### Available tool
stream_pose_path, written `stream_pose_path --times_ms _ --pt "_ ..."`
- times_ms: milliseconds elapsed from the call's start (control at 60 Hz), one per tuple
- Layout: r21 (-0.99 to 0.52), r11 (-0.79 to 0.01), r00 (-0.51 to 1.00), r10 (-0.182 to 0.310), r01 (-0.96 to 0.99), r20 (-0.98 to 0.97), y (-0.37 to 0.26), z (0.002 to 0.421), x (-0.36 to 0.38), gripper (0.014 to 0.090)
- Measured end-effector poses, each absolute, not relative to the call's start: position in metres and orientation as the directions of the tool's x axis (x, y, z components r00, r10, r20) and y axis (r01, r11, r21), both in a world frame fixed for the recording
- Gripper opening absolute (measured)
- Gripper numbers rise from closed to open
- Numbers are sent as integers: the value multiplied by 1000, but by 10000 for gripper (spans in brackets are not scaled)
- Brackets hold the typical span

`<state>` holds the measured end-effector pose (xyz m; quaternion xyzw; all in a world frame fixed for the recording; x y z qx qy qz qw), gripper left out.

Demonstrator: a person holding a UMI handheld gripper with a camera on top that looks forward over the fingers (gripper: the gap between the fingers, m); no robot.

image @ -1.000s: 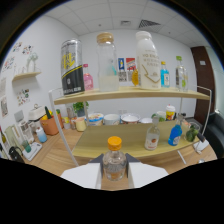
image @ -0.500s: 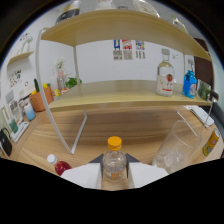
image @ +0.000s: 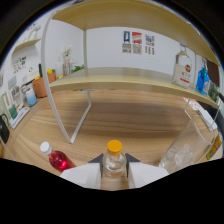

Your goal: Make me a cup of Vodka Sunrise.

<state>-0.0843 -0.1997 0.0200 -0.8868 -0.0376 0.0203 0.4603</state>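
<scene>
so the tool (image: 114, 167) has both fingers clamped on a clear bottle with an orange cap (image: 114, 159), held upright right between them over the wooden bench (image: 125, 120). just left of the fingers there's a small red bottle with a white cap (image: 56, 157), tilted. off to the right stands a clear glass with ice (image: 182, 150). a white-framed wooden shelf (image: 120, 80) spans the bench beyond.

Light was even and bright indoors, soft throughout, the white wall (image: 107, 47) glowing. Heavy fisheye bending curved the shelf (image: 120, 82); black ringed the view, and far things were blurred.
</scene>
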Motion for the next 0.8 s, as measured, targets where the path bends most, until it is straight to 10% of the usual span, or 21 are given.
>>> stream_pose_path --times_ms 317,800 --pt "-839 -544 991 125 37 -38 -222 64 -77 849" --pt "-858 -513 1000 3 -22 -27 -318 143 26 865"
